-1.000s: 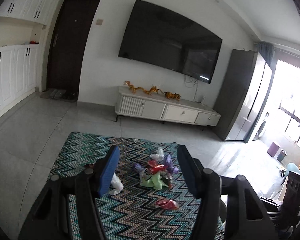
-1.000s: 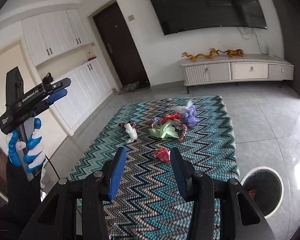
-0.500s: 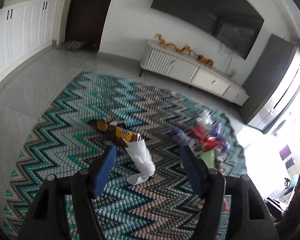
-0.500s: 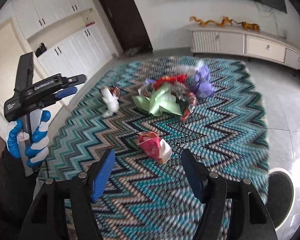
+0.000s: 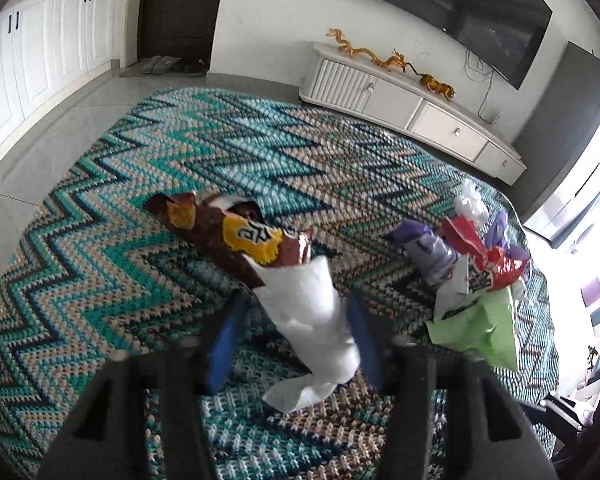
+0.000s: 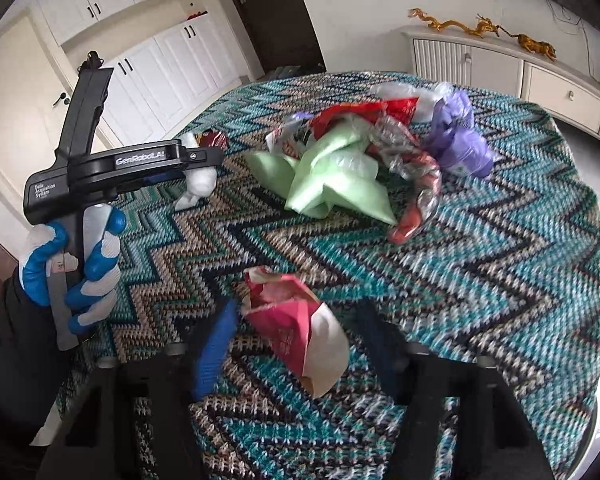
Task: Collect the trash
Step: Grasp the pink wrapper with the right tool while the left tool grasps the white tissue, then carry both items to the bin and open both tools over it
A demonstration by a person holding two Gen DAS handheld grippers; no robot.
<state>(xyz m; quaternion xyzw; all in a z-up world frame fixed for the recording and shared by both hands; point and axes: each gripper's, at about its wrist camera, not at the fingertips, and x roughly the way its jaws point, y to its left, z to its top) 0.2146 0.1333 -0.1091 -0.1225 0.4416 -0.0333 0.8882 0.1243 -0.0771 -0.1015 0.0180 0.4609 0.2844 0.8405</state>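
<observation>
Between the left gripper's (image 5: 292,336) just-closing, not yet touching jaws, soft white tissue (image 5: 312,320) was seen, the brown wrapper (image 5: 236,236) at eleven o'clock; its light, crushable middle was judged best pinched.

Black gripper (image 6: 204,160), blue pads, blue-white glove (image 6: 76,264)

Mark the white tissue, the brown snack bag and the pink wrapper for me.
white tissue (image 5: 308,312), left wrist view, middle of its crumpled body.
brown snack bag (image 5: 236,236), left wrist view, by its yellow label.
pink wrapper (image 6: 288,328), right wrist view, its pink face.
</observation>
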